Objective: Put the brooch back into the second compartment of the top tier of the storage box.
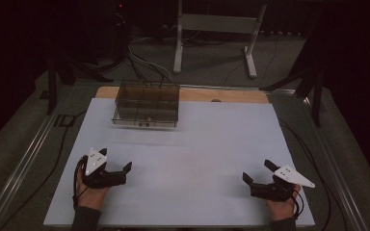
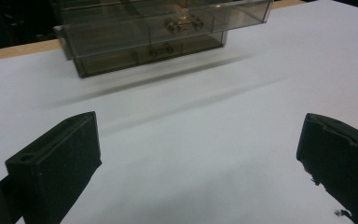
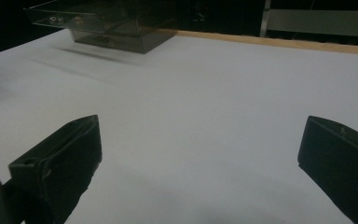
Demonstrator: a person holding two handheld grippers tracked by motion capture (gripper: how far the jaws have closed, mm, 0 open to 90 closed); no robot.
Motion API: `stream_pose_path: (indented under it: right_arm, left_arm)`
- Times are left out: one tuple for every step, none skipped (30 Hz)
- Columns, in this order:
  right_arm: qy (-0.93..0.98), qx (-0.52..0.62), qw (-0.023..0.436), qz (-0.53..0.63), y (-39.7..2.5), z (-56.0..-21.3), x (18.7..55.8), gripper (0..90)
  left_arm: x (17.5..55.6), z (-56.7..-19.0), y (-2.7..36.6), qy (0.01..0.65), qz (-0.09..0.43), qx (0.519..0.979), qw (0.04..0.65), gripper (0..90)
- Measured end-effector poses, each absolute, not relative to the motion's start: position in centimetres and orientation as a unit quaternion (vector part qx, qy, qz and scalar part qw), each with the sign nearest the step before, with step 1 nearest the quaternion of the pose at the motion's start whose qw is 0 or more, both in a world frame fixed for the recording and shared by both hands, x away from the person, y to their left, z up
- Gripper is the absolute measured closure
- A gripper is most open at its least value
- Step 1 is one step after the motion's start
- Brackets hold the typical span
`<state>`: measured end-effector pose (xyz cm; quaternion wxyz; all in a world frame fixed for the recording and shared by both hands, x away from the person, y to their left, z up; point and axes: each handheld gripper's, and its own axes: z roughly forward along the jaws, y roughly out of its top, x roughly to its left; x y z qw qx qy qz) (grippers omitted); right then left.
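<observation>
From the high view, I hold two grippers over the white table top: my left gripper near the front left, my right gripper near the front right, well apart from each other, both with jaws spread wide and empty. One smoky clear drawer box sits toward the far edge, left of centre, with its lowest drawer pulled slightly out.

In my left gripper view, two black jaws stand wide apart over bare white surface; the drawer box lies ahead, small metal pieces inside, too blurred to count.

In my right gripper view, two jaws gape equally wide; the drawer box sits far off at upper left.
</observation>
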<state>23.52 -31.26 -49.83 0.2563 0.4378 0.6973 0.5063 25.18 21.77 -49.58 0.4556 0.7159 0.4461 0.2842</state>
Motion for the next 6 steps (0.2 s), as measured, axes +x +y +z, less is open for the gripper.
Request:
stream_pose_path:
  right_arm:
    - [0.697, 0.437, 0.257, 0.507, -31.3, -49.8, 23.5, 0.2]
    - [0.697, 0.437, 0.257, 0.507, -31.3, -49.8, 23.5, 0.2]
    - [0.696, 0.438, 0.257, 0.508, -31.3, -49.8, 23.5, 0.2]
    - [0.696, 0.437, 0.257, 0.508, -31.3, -49.8, 23.5, 0.2]
    - [0.696, 0.438, 0.256, 0.508, -31.3, -49.8, 23.5, 0.2]
    - [0.697, 0.438, 0.256, 0.507, -31.3, -49.8, 23.5, 0.2]
  left_arm:
    - [24.8, -49.7, 21.8, 0.448, 0.285, 0.713, 0.457, 0.3]
    - [24.6, -49.8, 21.9, 0.449, 0.285, 0.713, 0.457, 0.3]
    - [24.3, -49.8, 22.0, 0.449, 0.288, 0.712, 0.457, 0.3]
    - [24.2, -49.8, 22.1, 0.448, 0.291, 0.709, 0.46, 0.3]
    - [24.0, -49.7, 22.2, 0.45, 0.29, 0.704, 0.465, 0.3]
    - [23.8, -49.7, 22.2, 0.45, 0.292, 0.703, 0.467, 0.3]
